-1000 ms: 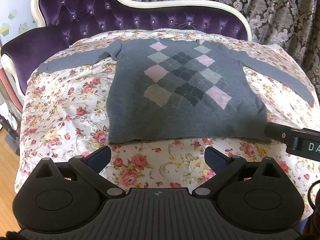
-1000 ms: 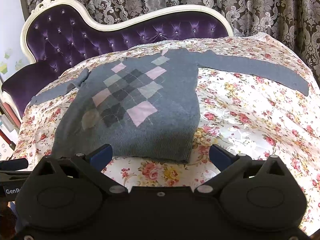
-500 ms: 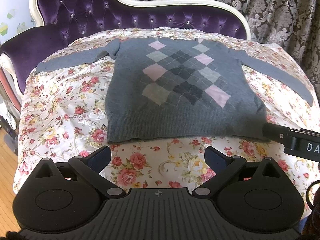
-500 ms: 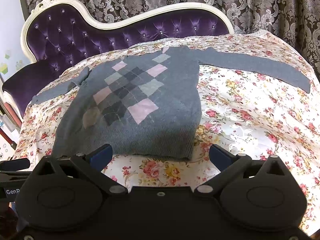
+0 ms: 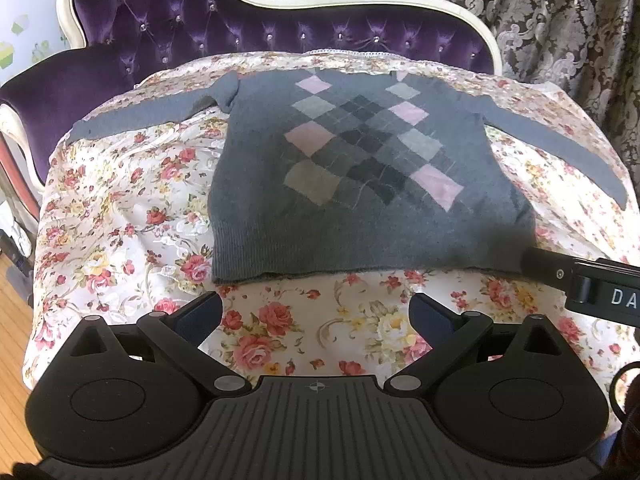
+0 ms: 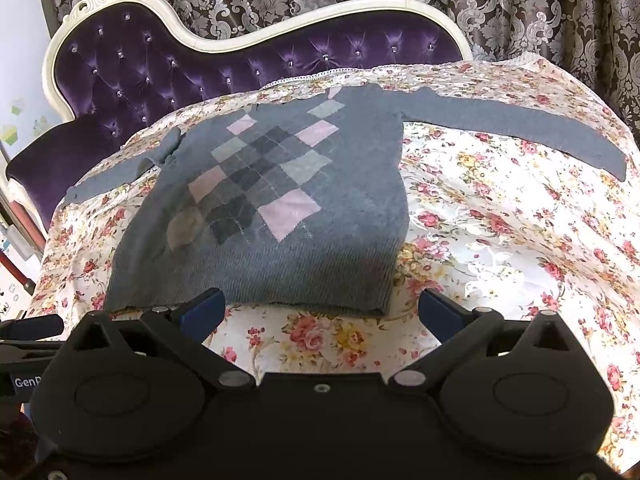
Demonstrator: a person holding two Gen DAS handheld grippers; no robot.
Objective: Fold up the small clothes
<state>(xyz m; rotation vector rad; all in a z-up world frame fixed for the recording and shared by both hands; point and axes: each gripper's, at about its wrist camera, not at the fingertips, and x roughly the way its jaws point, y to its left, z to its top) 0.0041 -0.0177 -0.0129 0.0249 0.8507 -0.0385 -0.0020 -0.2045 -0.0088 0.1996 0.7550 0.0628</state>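
both wrist views face the sweater (image 5: 360, 184) (shared), near its hem.

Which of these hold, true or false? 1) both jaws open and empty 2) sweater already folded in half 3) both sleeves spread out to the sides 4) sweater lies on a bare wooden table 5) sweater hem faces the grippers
1) True. The left gripper and the right gripper both have jaws wide apart with nothing between them.
2) False. The sweater lies flat and unfolded, its argyle front up.
3) True. The left sleeve and the right sleeve stretch outward from the body.
4) False. It rests on a floral cloth over a purple tufted sofa.
5) True. The ribbed hem is the near edge.
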